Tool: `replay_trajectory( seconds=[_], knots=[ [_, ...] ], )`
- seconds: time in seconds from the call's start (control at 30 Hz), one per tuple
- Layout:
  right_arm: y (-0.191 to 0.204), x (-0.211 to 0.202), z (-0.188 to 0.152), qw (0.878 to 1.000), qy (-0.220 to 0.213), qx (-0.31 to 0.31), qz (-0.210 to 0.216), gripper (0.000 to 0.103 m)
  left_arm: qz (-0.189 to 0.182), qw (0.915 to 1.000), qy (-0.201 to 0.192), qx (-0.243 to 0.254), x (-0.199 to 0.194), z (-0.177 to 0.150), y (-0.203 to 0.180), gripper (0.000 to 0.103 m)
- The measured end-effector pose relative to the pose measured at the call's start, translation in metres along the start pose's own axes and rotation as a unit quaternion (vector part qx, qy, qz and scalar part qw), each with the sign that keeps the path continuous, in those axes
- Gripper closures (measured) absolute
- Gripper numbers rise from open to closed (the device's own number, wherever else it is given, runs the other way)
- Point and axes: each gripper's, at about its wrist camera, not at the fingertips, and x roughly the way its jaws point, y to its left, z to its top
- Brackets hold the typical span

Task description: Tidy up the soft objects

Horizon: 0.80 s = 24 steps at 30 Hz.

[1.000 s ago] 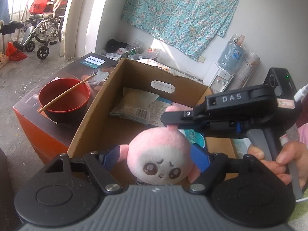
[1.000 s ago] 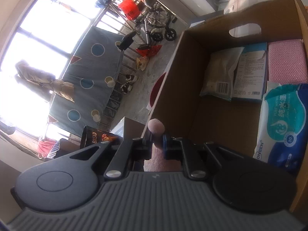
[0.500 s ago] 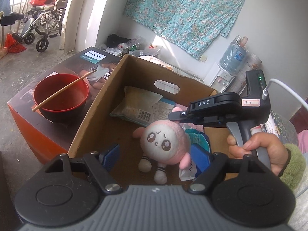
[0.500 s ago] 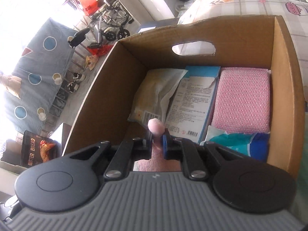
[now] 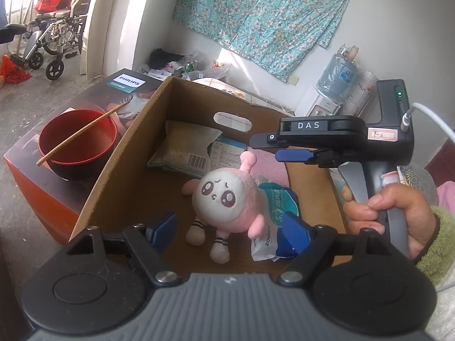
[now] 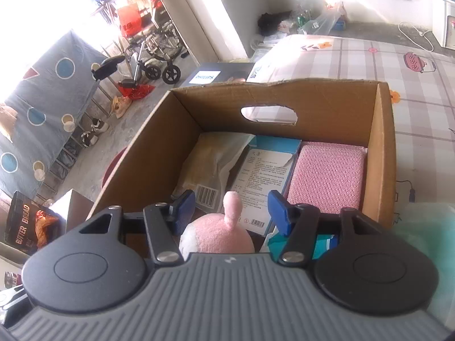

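Toy: the round pink-and-white plush doll (image 5: 227, 199) lies in the brown cardboard box (image 5: 119, 164), directly beneath your right gripper (image 6: 231, 210).
Grippers: both spread wide, holding nothing; left gripper (image 5: 227, 228) hangs nearer you.

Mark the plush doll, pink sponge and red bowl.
plush doll (image 5: 224, 199), left wrist view, on its white face.
pink sponge (image 6: 327, 174), right wrist view, middle of its top.
red bowl (image 5: 71, 145), left wrist view, inside wall.
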Motion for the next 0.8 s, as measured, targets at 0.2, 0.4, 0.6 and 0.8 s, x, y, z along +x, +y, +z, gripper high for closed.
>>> replay_trajectory(
  seconds=[0.2,0.4,0.6,0.8],
  knots=[
    [-0.013,-0.083,-0.028,0.996,-0.08,0.016,0.035,0.03,-0.028,0.9992,-0.01,0.028,-0.002,-0.006,-0.031,0.018],
    [-0.065,-0.171,-0.075,0.985,-0.158,0.065,0.002,0.028,-0.074,0.9937,-0.006,0.084,0.01,-0.013,-0.084,0.018],
    [-0.152,-0.249,-0.135,0.96,-0.212,0.14,-0.114,0.027,-0.132,0.9814,0.006,0.138,0.029,-0.033,-0.153,0.018],
    [-0.239,-0.296,-0.182,0.931,-0.231,0.202,-0.198,0.027,-0.166,0.9648,0.016,0.203,0.045,-0.053,-0.222,0.018]
  ],
)
